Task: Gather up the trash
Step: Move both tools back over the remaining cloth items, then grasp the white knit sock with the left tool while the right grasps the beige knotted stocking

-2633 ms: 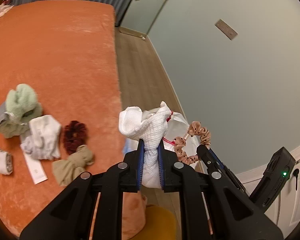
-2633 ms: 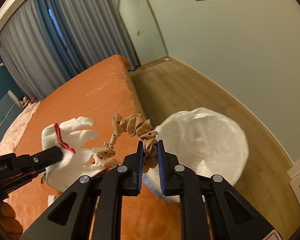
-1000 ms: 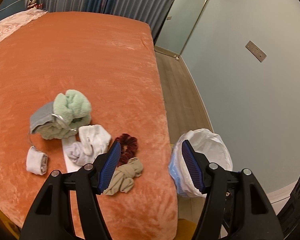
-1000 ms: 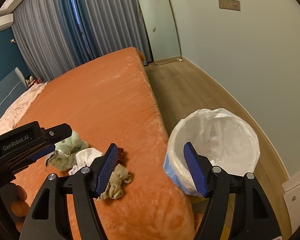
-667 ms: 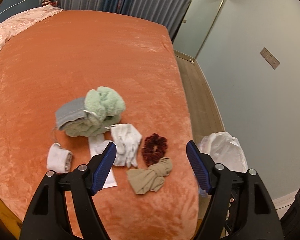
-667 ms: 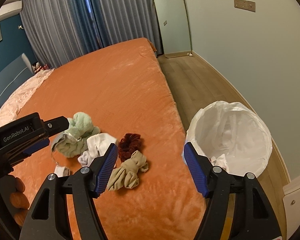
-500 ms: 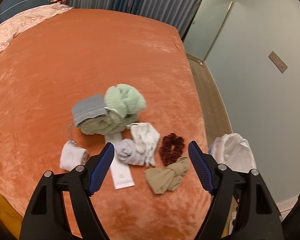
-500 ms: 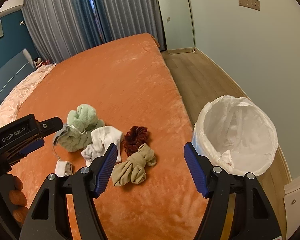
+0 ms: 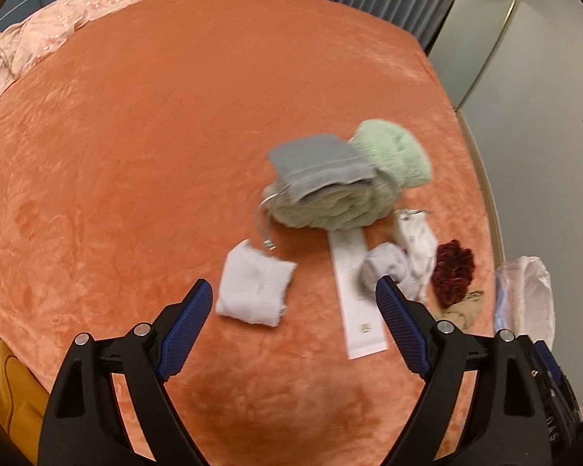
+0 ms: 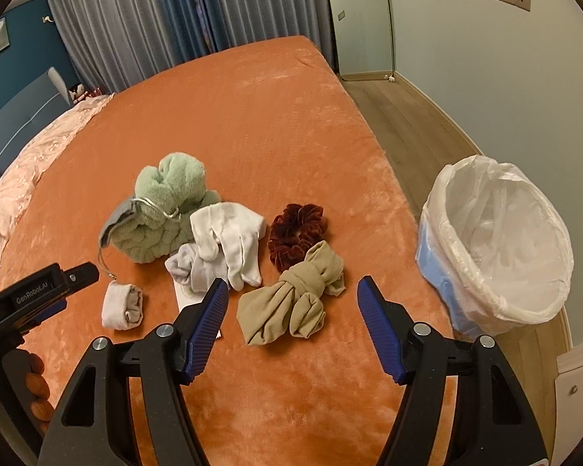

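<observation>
- My left gripper is empty, jaws opening, pitched down over the bed; I read this as lining up on the small white roll, which sits just ahead, nearer the left jaw.
- Paper strip lies ahead of the right jaw, touching nothing of mine.
- My right gripper has its jaws wide apart, nothing between the pads; the tan knotted cloth lies just beyond and between them, probably my next pick.
- Dark red scrunchie and white glove are farther ahead; the green towel bundle is beyond the left jaw.
- The lined bin stands on the floor off the right jaw, beside the bed edge, handy for drops.
- Right view shows the bin's open mouth; the left view catches only a scrap of liner at the frame edge.
- Left view is blurred.
</observation>
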The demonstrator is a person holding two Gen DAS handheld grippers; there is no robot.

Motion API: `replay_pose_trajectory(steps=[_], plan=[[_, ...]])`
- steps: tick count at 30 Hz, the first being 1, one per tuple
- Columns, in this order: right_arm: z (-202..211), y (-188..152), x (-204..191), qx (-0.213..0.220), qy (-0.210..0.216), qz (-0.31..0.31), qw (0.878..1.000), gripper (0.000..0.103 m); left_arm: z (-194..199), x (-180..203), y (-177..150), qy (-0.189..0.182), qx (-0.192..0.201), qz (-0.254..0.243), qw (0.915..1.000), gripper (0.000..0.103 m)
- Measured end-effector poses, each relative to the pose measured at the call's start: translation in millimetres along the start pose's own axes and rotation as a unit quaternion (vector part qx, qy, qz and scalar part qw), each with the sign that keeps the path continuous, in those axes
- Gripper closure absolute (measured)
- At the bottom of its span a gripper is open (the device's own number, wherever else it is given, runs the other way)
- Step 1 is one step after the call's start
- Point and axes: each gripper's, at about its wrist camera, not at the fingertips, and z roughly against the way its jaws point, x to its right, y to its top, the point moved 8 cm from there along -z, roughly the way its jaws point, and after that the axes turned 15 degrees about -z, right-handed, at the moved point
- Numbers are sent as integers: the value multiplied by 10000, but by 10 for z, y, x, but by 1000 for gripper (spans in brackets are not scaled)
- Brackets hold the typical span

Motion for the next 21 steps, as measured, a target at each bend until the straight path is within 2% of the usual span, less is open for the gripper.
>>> replay_pose_trajectory(steps=[10, 14, 21], plan=[[-496, -111, 16, -367, -258, -177, 9988, 37, -462, -236, -190, 18, -506, 37, 9987, 22], [-691, -123, 61, -467, -418, -249, 9977, 37, -643, -253, -226, -103, -686, 99, 9975, 24], [-981, -178, 149, -704, -551, -424, 9951, 37, -836, -261, -267, -246, -815, 179, 9962, 37]])
